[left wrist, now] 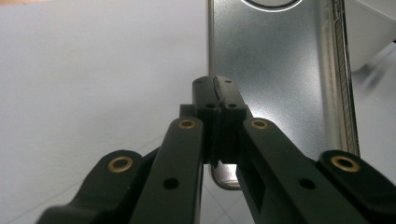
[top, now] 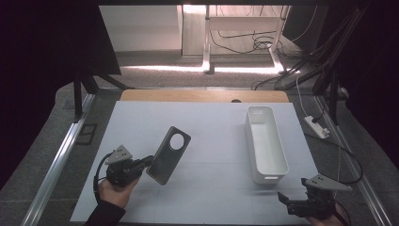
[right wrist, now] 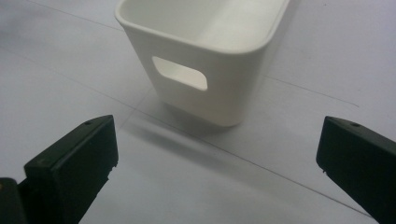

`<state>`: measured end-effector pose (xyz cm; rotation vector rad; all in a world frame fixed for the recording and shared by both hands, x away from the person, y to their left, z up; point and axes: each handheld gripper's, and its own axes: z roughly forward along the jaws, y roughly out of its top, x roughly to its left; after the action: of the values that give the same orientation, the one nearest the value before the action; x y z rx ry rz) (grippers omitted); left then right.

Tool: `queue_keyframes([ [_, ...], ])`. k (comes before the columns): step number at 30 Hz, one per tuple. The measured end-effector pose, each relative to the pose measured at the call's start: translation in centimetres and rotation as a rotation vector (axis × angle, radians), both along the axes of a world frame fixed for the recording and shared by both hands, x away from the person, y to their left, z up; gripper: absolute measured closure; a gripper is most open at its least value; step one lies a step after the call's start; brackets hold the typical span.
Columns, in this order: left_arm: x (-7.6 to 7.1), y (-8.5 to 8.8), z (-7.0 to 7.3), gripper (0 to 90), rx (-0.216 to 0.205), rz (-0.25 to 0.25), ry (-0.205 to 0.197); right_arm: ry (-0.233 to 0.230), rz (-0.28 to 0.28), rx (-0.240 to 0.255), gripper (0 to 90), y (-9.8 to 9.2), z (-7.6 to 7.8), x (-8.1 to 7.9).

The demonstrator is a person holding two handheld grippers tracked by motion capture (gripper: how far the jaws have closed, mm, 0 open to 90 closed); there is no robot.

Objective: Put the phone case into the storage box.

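A dark grey phone case (top: 168, 155) with a round camera hole is pinched at its near end by my left gripper (top: 148, 163), at the table's left front. In the left gripper view the jaws meet tightly (left wrist: 215, 88) over the case (left wrist: 280, 70), whose glossy surface stretches away from the tips. A long white bin (top: 266, 141) stands empty on the right side. My right gripper (top: 283, 198) is at the front right corner, just short of the bin's near end. Its jaws stand wide apart (right wrist: 217, 154) with nothing between them, facing the bin's handle slot (right wrist: 180, 73).
A white sheet (top: 211, 136) covers the table, with a wooden strip (top: 202, 96) along its far edge. Metal rails (top: 61, 155) run down both sides. A white power strip (top: 316, 126) and cables lie off the right edge.
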<state>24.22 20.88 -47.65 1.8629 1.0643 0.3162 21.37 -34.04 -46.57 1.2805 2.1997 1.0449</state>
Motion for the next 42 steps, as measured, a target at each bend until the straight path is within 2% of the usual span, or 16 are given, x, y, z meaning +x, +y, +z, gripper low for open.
queue_keyframes([
  [5,-0.2,-0.1,0.0,89.3,0.002,-0.005,0.004,0.004,0.010,0.013,0.0,0.0,0.6,0.1],
  [9,0.1,-0.3,0.0,89.2,-0.001,-0.009,0.007,-0.025,0.011,0.040,0.0,0.1,1.6,0.1],
  [14,0.3,-0.7,0.1,89.2,-0.001,-0.025,0.006,-0.022,0.040,0.080,0.0,0.7,2.4,0.5],
  [18,0.5,-1.1,0.1,89.2,0.005,-0.034,0.005,-0.026,0.067,0.064,0.0,1.5,2.9,0.9],
  [32,1.0,-2.0,0.3,89.2,0.005,-0.053,-0.005,0.020,0.124,0.124,0.0,2.8,3.7,2.9],
  [34,1.1,-2.2,0.3,89.2,0.002,-0.058,-0.007,0.039,0.135,0.142,0.0,3.1,3.7,3.3],
  [39,1.4,-2.6,0.4,89.2,0.004,-0.071,-0.010,0.046,0.149,0.169,0.0,3.4,3.7,3.9],
  [42,1.6,-2.9,0.5,89.2,0.004,-0.079,-0.014,0.061,0.155,0.204,0.0,3.7,3.7,4.3],
])
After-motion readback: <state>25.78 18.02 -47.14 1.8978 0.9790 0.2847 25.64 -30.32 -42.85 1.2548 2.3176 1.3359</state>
